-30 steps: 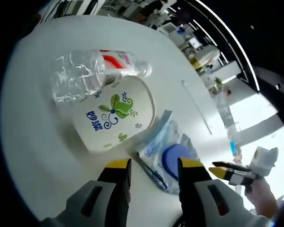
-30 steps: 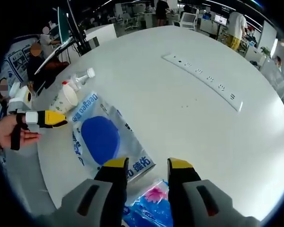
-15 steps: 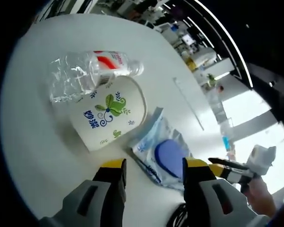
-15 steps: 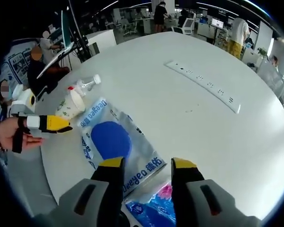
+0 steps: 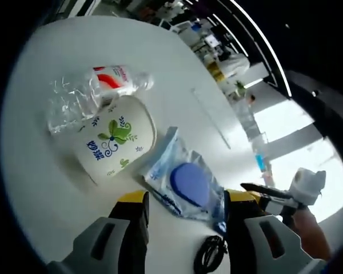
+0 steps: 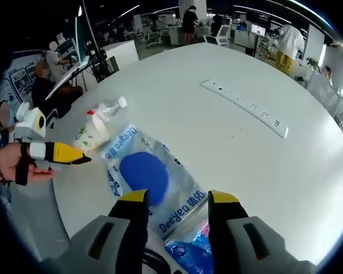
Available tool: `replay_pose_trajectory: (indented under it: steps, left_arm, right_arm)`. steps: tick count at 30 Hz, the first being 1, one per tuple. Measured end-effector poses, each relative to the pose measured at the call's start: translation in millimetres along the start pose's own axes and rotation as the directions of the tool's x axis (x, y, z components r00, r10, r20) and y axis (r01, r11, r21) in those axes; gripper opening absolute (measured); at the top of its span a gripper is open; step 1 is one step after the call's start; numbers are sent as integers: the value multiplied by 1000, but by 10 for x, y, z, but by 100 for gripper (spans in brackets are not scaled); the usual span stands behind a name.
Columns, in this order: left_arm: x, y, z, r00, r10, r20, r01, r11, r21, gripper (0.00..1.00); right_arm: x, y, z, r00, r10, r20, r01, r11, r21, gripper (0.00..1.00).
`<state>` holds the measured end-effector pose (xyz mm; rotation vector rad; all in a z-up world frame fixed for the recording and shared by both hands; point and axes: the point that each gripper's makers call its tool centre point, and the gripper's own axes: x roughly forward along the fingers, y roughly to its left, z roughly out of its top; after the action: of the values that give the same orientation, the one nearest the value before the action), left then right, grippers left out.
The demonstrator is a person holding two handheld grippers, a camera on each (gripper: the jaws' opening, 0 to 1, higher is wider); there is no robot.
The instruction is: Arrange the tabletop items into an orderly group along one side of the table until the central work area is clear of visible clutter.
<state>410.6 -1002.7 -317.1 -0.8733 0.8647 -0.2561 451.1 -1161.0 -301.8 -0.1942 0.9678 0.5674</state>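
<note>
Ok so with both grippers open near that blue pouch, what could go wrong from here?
Three things stand out, none certain:
1. The clear bottle lies on its side against the tipped paper cup; a nudge to either could send both rolling.
2. The blue pouch is flat and glossy, so the left gripper's fingers may slide off it.
3. A black cable lies by the pouch and might get dragged along.
</note>
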Motion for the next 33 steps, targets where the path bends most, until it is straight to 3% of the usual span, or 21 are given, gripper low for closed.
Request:
replay_pose_trajectory:
  steps: [12,15,19,28,30,33]
  left_arm:
    - [-143,-145,-45,992,-101,-80,103,994,31,51]
    - [-185,-177,-92,983,-135,-127,141,989,39,52]
    - [-246,-202,-68,977,-162,-139,170,984,44,52]
    - [-409,-291,-44,940,-254,-229,273,960,55,54]
    - [-483,-362,-51,915,-307,-261,330,943,49,53]
    - [-547,-360,-47,899,-323,-297,358,931,71,54]
  right_arm:
    - [-108,252,-24,1000,4,31,-5,999,41,40]
    - [-131,309,-28,999,0,34,-1,999,38,40]
    - [-140,334,-26,999,-2,45,-1,999,51,39]
    - [-188,464,2,997,2,77,-8,997,79,40]
    - [-195,525,5,997,10,82,-17,996,87,40]
    - [-208,580,16,995,9,95,-19,995,100,40]
